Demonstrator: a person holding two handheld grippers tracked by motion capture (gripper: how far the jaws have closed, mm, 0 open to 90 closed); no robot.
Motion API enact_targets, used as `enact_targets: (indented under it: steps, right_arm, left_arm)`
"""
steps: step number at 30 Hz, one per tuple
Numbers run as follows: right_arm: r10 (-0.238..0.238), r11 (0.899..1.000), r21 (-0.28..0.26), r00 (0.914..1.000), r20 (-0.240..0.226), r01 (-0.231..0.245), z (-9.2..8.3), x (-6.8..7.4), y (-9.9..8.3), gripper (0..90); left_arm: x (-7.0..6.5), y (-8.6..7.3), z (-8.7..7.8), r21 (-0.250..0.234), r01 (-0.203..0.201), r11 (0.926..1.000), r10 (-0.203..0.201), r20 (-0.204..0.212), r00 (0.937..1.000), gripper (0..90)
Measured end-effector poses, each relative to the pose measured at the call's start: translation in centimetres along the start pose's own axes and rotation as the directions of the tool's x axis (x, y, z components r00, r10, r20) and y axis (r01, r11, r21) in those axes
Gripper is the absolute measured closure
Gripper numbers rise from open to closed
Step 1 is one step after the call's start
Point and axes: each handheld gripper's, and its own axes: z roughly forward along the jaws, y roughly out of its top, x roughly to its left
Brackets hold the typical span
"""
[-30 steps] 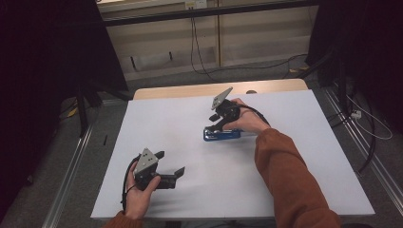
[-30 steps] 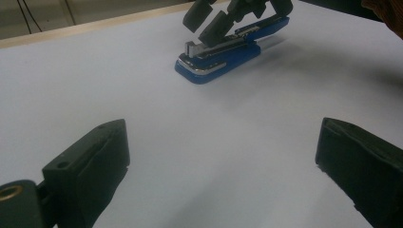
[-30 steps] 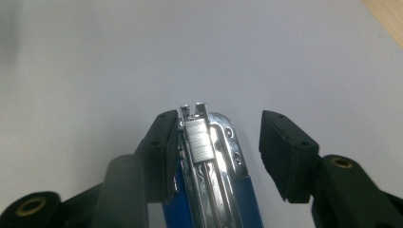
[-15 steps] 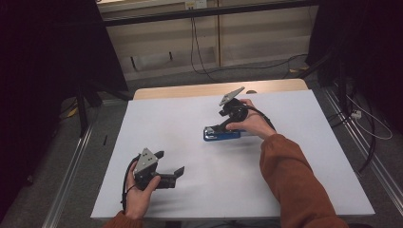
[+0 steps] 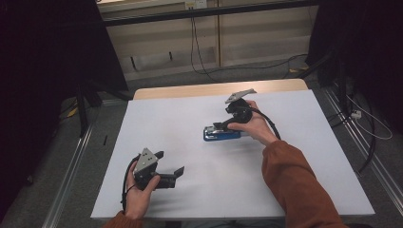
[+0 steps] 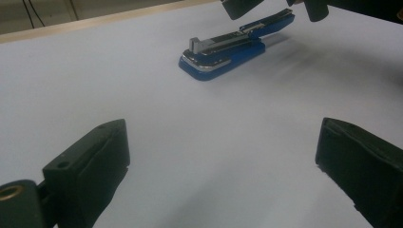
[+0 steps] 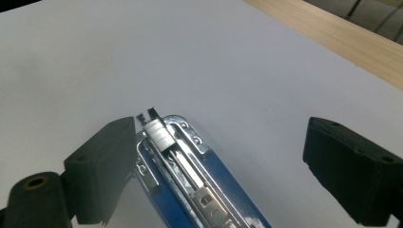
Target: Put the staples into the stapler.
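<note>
A blue stapler (image 5: 221,134) lies on the white table top, its lid swung up so the metal staple rail (image 7: 164,137) shows. My right gripper (image 5: 222,126) hangs over its rear end. The jaws have just been opening and now stand wide. The stapler (image 7: 185,161) lies between them, close beside the left jaw, and the right jaw is well clear of it. My left gripper (image 5: 170,162) rests open near the front left with nothing between its jaws. From the left gripper (image 6: 223,137) the stapler (image 6: 223,50) shows farther off, with the right gripper's fingertips (image 6: 237,7) above it.
The white sheet (image 5: 190,114) covers the table, with a strip of bare wood (image 5: 190,91) along the far edge. Metal rails (image 5: 71,166) run down both sides on the floor, and cables (image 5: 370,123) lie at the right.
My right hand has shifted a little to the right and its jaws have spread apart. The stapler lies where it was. The left hand has not moved.
</note>
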Motion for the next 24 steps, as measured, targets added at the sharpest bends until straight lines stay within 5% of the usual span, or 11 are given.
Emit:
enact_targets:
  steps: [6,12,18,24]
  right_arm:
    - [0.081,0.996,-0.047,0.9951,0.056,-0.079,-0.4,0.0,-0.9,7.9]
    - [0.079,0.995,-0.073,0.9910,0.109,-0.071,-1.5,0.2,-1.5,6.3]
    - [0.130,0.987,-0.119,0.9773,0.168,-0.111,-2.8,0.2,-2.4,4.9]
    - [0.135,0.982,-0.162,0.9676,0.213,-0.102,-4.1,0.5,-3.1,4.0]
  left_arm:
    - [0.2,-0.1,0.0,0.010,0.011,0.9999,-0.010,-0.026,0.9996,4.2]
    - [0.5,-0.2,0.0,0.011,0.036,0.9993,-0.035,-0.014,0.9993,4.2]
    - [0.6,-0.2,-0.2,-0.011,0.055,0.9984,-0.055,-0.023,0.9982,4.2]
    - [0.8,-0.4,-0.1,-0.006,0.081,0.9967,-0.081,-0.012,0.9967,4.2]
